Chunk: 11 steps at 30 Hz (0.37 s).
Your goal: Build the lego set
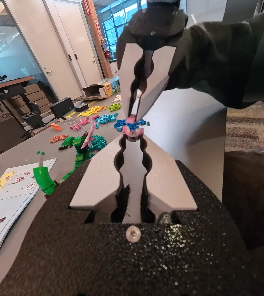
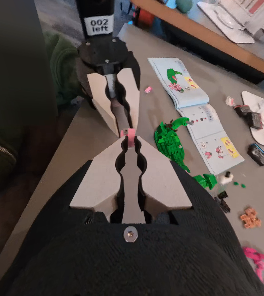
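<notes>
My left gripper [image 1: 132, 135] is shut on a small pink assembly [image 1: 132, 131] with a grey piece at its centre, held above the grey table [image 1: 168, 128]. My right gripper [image 1: 133, 117] comes down from above, shut on a pink brick [image 1: 131, 120] just over that assembly; I cannot tell if they touch. In the right wrist view my right gripper [image 2: 131, 137] grips the pink brick [image 2: 131, 141] upright, with the left gripper [image 2: 125, 132] tip to tip against it, near the table's edge. A green plant build [image 1: 80, 144] with a pink flower [image 1: 88, 136] stands to the left.
Sorted brick piles lie beyond: blue [image 1: 121, 126], cyan [image 1: 106, 118], yellow [image 1: 94, 110], lime [image 1: 115, 106], teal [image 1: 100, 142], orange [image 2: 250, 218]. An open instruction booklet [image 2: 192, 99] lies by the build [image 2: 168, 144]. A loose pink brick [image 2: 148, 89], black batteries [image 2: 254, 120] and the set's box [image 1: 107, 88] are around. My two grippers' fingertips are within a few centimetres of each other.
</notes>
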{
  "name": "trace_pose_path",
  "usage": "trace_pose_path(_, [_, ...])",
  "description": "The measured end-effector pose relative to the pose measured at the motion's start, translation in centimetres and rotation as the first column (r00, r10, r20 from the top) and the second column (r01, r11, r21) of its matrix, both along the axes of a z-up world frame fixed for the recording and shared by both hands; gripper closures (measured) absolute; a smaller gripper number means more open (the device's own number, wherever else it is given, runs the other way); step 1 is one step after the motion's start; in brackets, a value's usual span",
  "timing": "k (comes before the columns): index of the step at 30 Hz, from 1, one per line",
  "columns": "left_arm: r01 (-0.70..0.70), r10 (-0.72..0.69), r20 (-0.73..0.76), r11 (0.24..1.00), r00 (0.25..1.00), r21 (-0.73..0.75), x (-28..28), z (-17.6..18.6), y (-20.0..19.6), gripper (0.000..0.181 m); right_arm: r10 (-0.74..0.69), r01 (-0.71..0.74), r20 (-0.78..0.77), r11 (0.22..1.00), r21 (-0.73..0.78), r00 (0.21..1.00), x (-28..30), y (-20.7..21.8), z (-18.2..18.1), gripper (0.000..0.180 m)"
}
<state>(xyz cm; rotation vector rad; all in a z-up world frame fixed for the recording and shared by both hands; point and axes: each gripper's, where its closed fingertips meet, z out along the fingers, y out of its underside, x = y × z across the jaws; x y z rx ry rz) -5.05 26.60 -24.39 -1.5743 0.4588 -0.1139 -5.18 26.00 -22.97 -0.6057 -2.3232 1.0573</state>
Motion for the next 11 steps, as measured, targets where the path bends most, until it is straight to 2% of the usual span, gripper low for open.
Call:
trace_pose_path(1, [0.001, -0.001, -0.004, 1.0, 1.0, -0.002, 0.0, -0.1, 0.0, 0.165, 0.014, -0.014, 0.02, 1.0, 0.026, 1.0, 0.1, -0.4, -0.3, 0.173])
trace_pose_path(4, [0.0, 0.0, -0.01, 1.0, 1.0, -0.016, 0.1, -0.3, 0.1, 0.165, 0.009, -0.016, 0.039, 0.987, 0.161, 0.999, -0.1, -0.1, -1.1, 0.173])
trace_pose_path(11, [0.03, -0.035, -0.077, 0.998, 0.996, -0.059, 1.1, -1.3, 0.3, 0.165, 0.042, -0.085, 0.141, 0.945, 0.317, 0.989, 1.0, -0.1, -2.2, 0.173])
